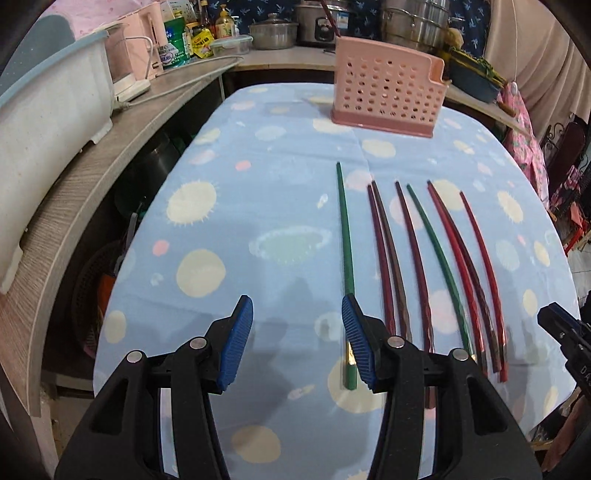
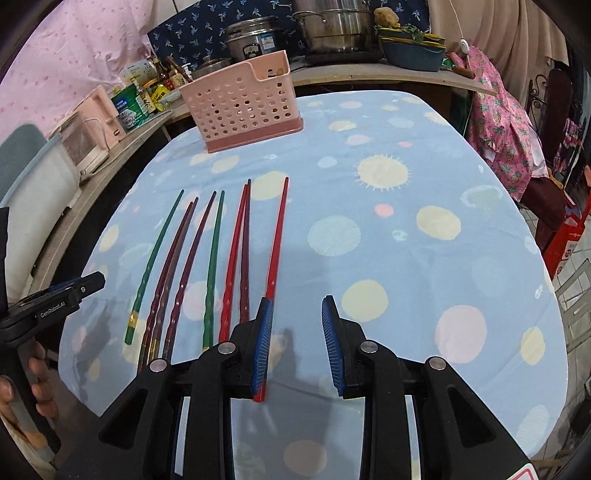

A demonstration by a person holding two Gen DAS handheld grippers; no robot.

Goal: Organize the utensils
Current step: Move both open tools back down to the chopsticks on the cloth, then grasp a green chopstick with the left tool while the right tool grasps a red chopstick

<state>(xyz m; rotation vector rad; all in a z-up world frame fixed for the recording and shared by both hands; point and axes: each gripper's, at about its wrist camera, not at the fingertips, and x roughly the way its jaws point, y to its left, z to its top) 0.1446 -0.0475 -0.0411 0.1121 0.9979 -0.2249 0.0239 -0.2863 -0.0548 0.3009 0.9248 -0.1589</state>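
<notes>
Several chopsticks lie side by side on the blue spotted tablecloth (image 1: pixel 258 192). The leftmost is green (image 1: pixel 344 236), with maroon (image 1: pixel 380 251) and red (image 1: pixel 480 258) ones to its right. A pink perforated utensil holder (image 1: pixel 388 96) stands at the far end; it also shows in the right wrist view (image 2: pixel 243 107). My left gripper (image 1: pixel 297 338) is open just above the cloth, its right finger beside the green chopstick's thick end. My right gripper (image 2: pixel 297 341) is open, its left finger against the rightmost red chopstick (image 2: pixel 275 243).
A wooden counter (image 1: pixel 122 147) curves along the left with a white tub (image 1: pixel 48 122), a pink appliance and bottles. Pots (image 2: pixel 332 26) and a blue basin stand on the counter behind. Floral cloth (image 2: pixel 506 147) hangs at the right.
</notes>
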